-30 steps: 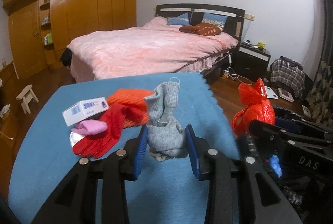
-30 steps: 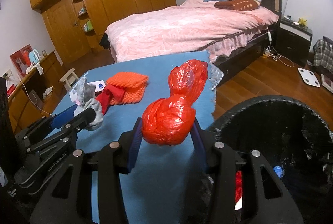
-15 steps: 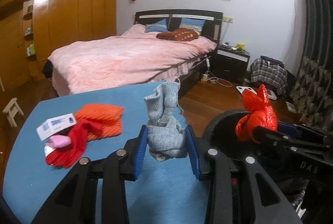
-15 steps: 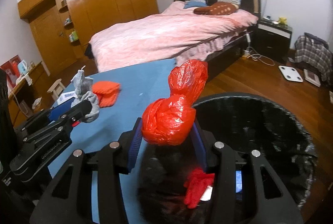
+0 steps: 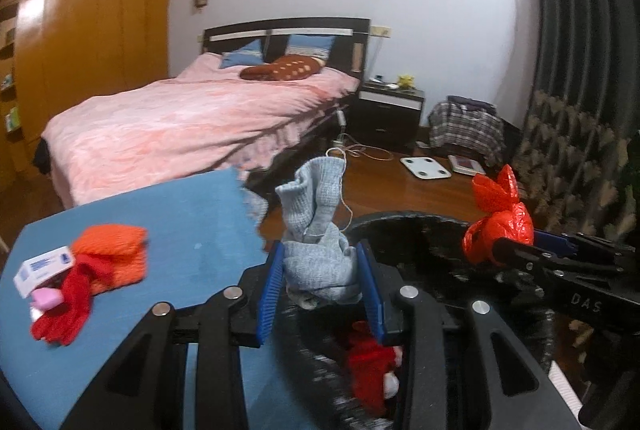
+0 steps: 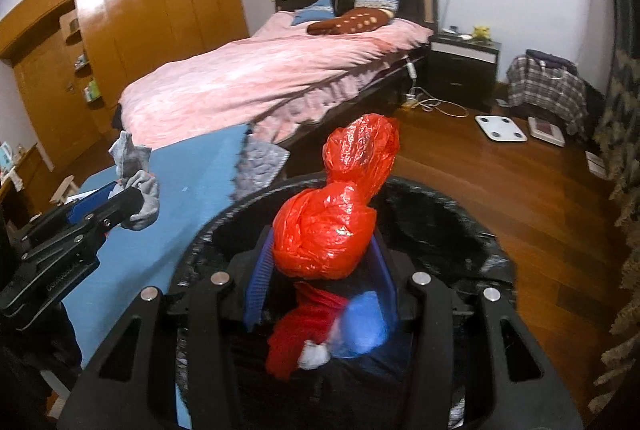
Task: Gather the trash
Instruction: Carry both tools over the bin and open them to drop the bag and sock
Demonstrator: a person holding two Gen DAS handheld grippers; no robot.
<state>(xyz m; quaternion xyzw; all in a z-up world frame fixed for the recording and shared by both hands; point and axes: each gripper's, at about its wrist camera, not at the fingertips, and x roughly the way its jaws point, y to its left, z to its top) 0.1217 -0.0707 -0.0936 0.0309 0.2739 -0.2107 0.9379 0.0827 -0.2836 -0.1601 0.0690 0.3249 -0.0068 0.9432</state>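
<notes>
Both loads have swung off the tabletop (image 5: 192, 230) to over the bin (image 6: 460, 206). Your left gripper (image 5: 320, 282) clamps the sock (image 5: 316, 254); your right gripper (image 6: 320, 262) clamps the bag (image 6: 332, 222). Both are light, soft bundles, squeezed at mid-bulk.

Bed (image 6: 256, 78) with pink cover against far wall; dark headboard (image 5: 288, 34), blue pillows, a brown dotted cushion (image 6: 348, 22) on top. Black nightstand (image 6: 464, 66) just beside the bed. Plaid cloth (image 5: 466, 128) heaped near the curtain (image 5: 572, 10). White scale (image 6: 500, 128) flat on the wood floor (image 6: 540, 198), cable (image 5: 360, 152) coiled near it. Wooden wardrobe (image 6: 152, 14) along the left wall.
</notes>
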